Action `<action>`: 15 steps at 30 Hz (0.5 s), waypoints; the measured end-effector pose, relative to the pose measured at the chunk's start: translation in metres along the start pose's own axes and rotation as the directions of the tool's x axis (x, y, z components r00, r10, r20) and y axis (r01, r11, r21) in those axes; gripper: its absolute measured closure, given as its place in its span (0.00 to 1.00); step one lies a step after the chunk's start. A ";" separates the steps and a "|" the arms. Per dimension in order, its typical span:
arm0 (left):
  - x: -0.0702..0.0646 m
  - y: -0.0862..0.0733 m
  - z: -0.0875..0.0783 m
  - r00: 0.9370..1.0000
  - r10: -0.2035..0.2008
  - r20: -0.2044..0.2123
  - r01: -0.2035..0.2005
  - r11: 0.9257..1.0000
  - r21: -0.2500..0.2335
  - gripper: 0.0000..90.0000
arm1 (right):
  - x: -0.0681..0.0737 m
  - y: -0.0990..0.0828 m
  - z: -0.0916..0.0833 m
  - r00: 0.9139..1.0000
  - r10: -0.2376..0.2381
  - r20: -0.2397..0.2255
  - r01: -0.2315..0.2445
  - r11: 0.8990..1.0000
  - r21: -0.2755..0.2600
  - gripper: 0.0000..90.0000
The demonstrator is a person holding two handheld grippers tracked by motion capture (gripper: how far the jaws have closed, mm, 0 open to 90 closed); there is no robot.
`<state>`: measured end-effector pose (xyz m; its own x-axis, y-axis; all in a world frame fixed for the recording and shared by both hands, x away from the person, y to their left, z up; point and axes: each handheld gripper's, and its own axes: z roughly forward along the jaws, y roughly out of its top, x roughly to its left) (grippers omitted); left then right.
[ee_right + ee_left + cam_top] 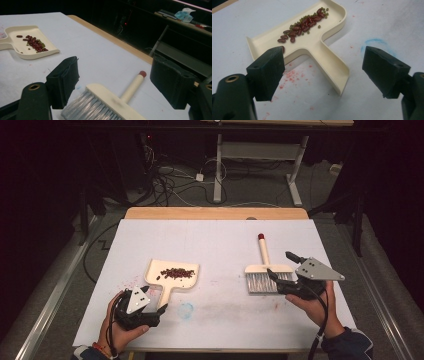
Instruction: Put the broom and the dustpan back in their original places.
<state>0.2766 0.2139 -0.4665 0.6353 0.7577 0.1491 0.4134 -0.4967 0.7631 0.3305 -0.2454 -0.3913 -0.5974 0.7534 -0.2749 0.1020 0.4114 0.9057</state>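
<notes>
Sweeping set: beans gathered, tools set down.
Dustpan (171, 275) lies left-centre on the table (220, 240), beans (177, 272) heaped inside; brush (265, 274) lies right. Left hand-held gripper (322, 72) gapes empty beside the pan handle; right hand-held gripper (113, 82) gapes empty above the brush. Sweeping appears done; emptying seemingly remains.

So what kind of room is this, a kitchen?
Probably a lab or workshop, not a kitchen. The white-covered table stands in a dark room, loose cables trail over the floor behind it, and another desk frame stands farther back.
</notes>
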 end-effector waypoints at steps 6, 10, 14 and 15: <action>-0.001 0.000 0.001 1.000 0.006 0.002 -0.006 1.000 0.006 0.20 | -0.001 -0.008 -0.010 1.000 -0.021 -0.001 0.021 1.000 -0.005 0.25; -0.001 0.000 0.001 1.000 0.010 0.000 -0.010 1.000 0.007 0.20 | -0.001 -0.016 -0.015 0.999 -0.036 -0.008 0.036 0.999 -0.004 0.25; -0.002 0.000 0.002 1.000 0.010 0.001 -0.010 1.000 0.008 0.20 | 0.000 -0.022 -0.020 0.999 -0.053 -0.005 0.053 0.999 -0.011 0.25; -0.002 0.000 0.002 1.000 0.010 0.004 -0.010 1.000 0.010 0.20 | 0.000 -0.024 -0.021 0.998 -0.056 -0.006 0.056 0.998 -0.011 0.25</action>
<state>0.2769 0.2118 -0.4680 0.6419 0.7511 0.1543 0.4133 -0.5084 0.7555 0.3110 -0.2661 -0.4064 -0.6068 0.7261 -0.3233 0.0599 0.4474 0.8923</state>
